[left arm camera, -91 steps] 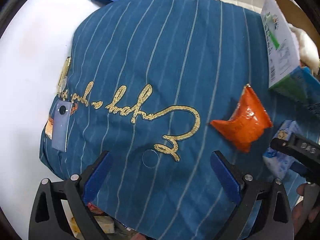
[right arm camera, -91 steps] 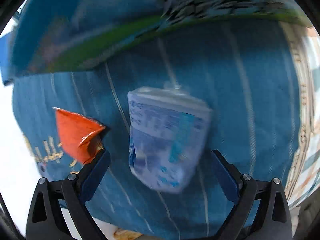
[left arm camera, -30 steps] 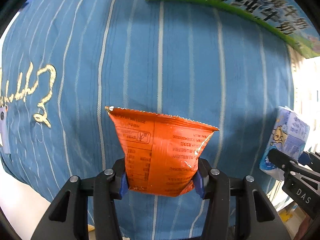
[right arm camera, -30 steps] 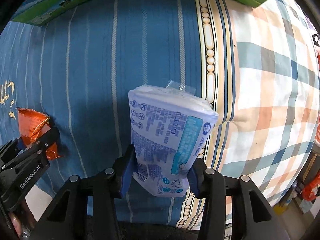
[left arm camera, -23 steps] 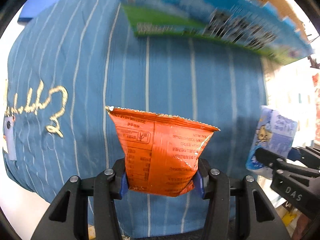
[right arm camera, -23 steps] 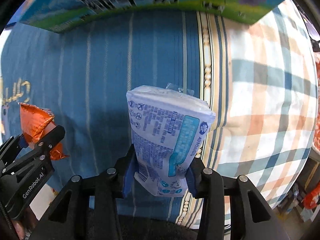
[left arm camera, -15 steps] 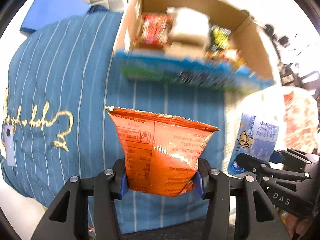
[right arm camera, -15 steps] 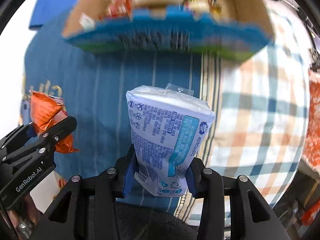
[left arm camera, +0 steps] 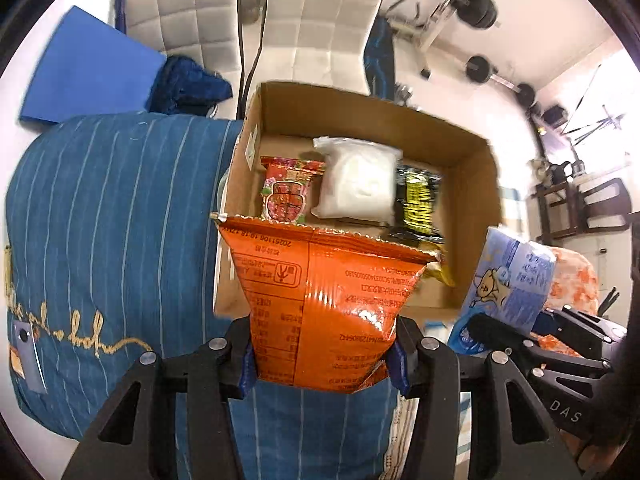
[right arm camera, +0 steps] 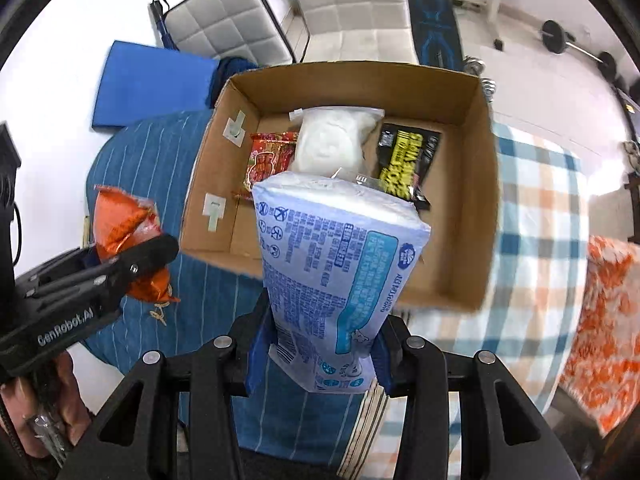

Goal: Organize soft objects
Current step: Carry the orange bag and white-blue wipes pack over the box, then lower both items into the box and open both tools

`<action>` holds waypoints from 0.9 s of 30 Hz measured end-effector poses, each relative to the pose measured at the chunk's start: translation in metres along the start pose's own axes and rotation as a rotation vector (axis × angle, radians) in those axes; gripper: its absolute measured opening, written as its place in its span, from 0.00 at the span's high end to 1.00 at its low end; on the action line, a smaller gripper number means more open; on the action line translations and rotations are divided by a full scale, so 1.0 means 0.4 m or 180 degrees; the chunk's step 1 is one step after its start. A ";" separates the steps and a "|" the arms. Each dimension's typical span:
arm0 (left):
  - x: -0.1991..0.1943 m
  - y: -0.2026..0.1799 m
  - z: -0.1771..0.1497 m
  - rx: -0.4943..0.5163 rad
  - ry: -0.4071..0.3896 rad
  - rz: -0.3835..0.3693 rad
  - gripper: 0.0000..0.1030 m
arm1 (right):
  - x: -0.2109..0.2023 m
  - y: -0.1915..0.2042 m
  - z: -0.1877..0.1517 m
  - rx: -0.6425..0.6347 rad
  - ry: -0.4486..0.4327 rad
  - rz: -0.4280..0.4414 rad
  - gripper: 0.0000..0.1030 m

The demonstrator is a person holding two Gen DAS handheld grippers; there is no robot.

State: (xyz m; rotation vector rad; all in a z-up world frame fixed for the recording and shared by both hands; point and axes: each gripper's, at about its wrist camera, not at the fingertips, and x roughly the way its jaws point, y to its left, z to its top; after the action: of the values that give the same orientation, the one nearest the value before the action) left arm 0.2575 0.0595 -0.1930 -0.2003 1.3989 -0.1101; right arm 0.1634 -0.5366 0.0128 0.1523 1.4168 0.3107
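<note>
My left gripper (left arm camera: 322, 356) is shut on an orange snack bag (left arm camera: 324, 304) and holds it up in front of an open cardboard box (left arm camera: 472, 184). My right gripper (right arm camera: 316, 354) is shut on a light blue tissue pack (right arm camera: 336, 276), also raised before the box (right arm camera: 486, 184). In the box lie a red snack packet (right arm camera: 268, 158), a white bag (right arm camera: 334, 144) and a black-and-yellow packet (right arm camera: 404, 160). The orange bag also shows in the right wrist view (right arm camera: 128, 248), and the tissue pack in the left wrist view (left arm camera: 512, 276).
A blue striped pillow (left arm camera: 104, 224) lies left of the box, a plaid cloth (right arm camera: 536, 216) to its right. A blue mat (right arm camera: 148, 84), white padded chairs (right arm camera: 352, 4) and gym equipment (left arm camera: 472, 12) stand behind. An orange patterned cloth (right arm camera: 608, 320) is at the far right.
Both grippers closed on their packs and lifted them off the pillow. They have risen, so the box's inside now shows below and ahead of the held packs.
</note>
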 end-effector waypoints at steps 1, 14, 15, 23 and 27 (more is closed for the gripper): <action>0.029 0.005 0.027 -0.0013 0.0080 0.0023 0.54 | 0.017 -0.007 0.020 0.0015 0.0024 -0.0005 0.56; 0.283 0.077 0.118 -0.0299 0.0814 0.0098 0.54 | 0.427 -0.031 0.162 0.0027 0.1006 0.0270 0.56; 0.295 0.073 0.118 -0.0276 0.0842 0.0132 0.54 | 0.446 -0.033 0.162 0.0019 0.1063 0.0299 0.56; 0.385 0.063 0.116 -0.0227 0.1126 0.0098 0.54 | 0.526 -0.088 0.162 0.0128 0.1253 0.0408 0.54; 0.434 0.044 0.105 -0.0133 0.1377 -0.0035 0.53 | 0.524 -0.117 0.167 0.0122 0.1272 0.0399 0.51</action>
State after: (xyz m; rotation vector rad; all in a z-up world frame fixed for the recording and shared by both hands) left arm 0.3277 0.0462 -0.3575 -0.2275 1.8322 -0.1391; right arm 0.2604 -0.5123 -0.1888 0.2195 1.8133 0.4345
